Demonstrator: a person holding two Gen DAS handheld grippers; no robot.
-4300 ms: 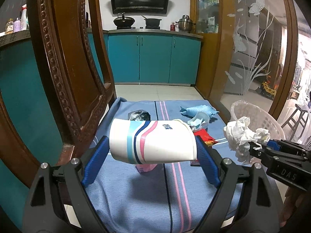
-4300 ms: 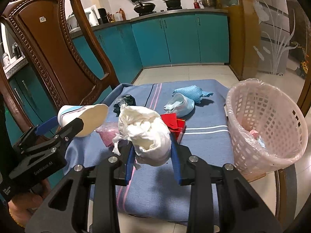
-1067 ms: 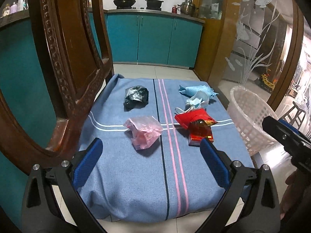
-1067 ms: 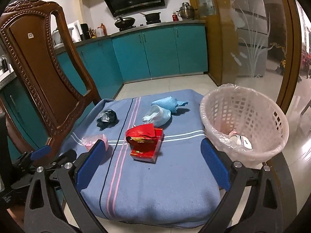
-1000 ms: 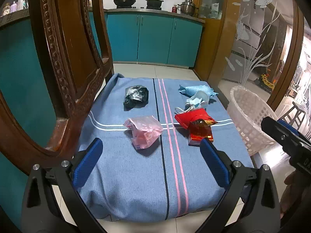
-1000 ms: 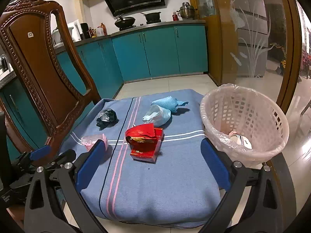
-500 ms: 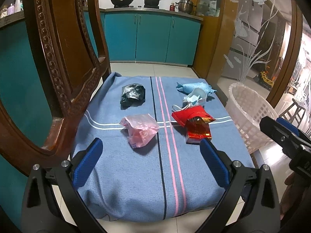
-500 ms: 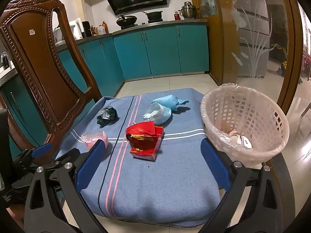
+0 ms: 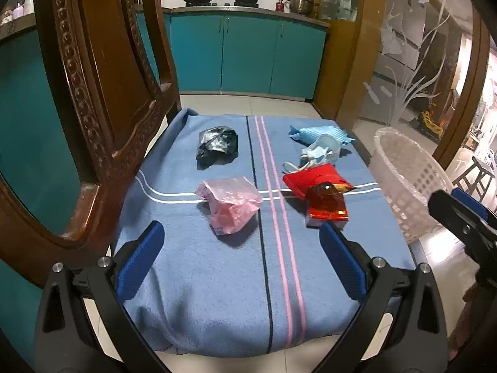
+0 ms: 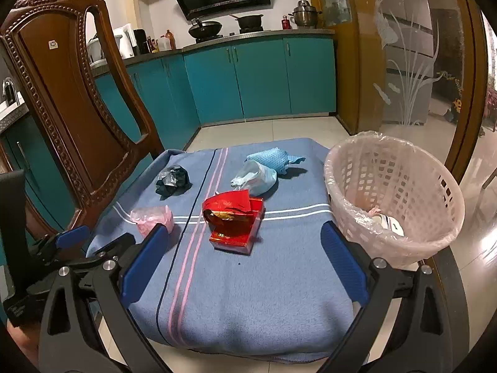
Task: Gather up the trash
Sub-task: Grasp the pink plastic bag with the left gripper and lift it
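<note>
Left wrist view. Left gripper (image 9: 237,251) spread wide, nothing between the blue pads, hovering over the near edge of the blue striped blanket (image 9: 198,283). Crumpled pink plastic bag (image 9: 230,205) straight ahead, just left of the gripper's midline, nearest of all the trash; long axis roughly along the line of sight, slightly slanted, so the pads would straddle its narrow width on a forward reach. Red wrapper and box (image 9: 323,197) ahead and to the right, close above the right pad. Black crumpled bag (image 9: 217,146) farther ahead, left of midline. Blue face mask (image 9: 320,154) and blue cloth wad (image 9: 316,132) farthest, right of midline. Lined basket (image 9: 407,186) off to the right, beyond the pads. Right gripper's tip (image 9: 459,217) visible at far right, beside the basket.

Right wrist view. Right gripper (image 10: 245,264) likewise spread, empty. Red wrapper and box (image 10: 234,220) dead ahead, slightly left of midline, long axis running away from the pads. Pink plastic bag (image 10: 152,217) touching, or hidden just behind, the left pad's tip. Basket (image 10: 394,195) ahead right, just past the right pad, some trash already in the bottom. Left gripper's body (image 10: 62,248) low at left.

Judgement: left nearer the pink bag, right nearer the red wrapper and the basket; short forward reach for either.
</note>
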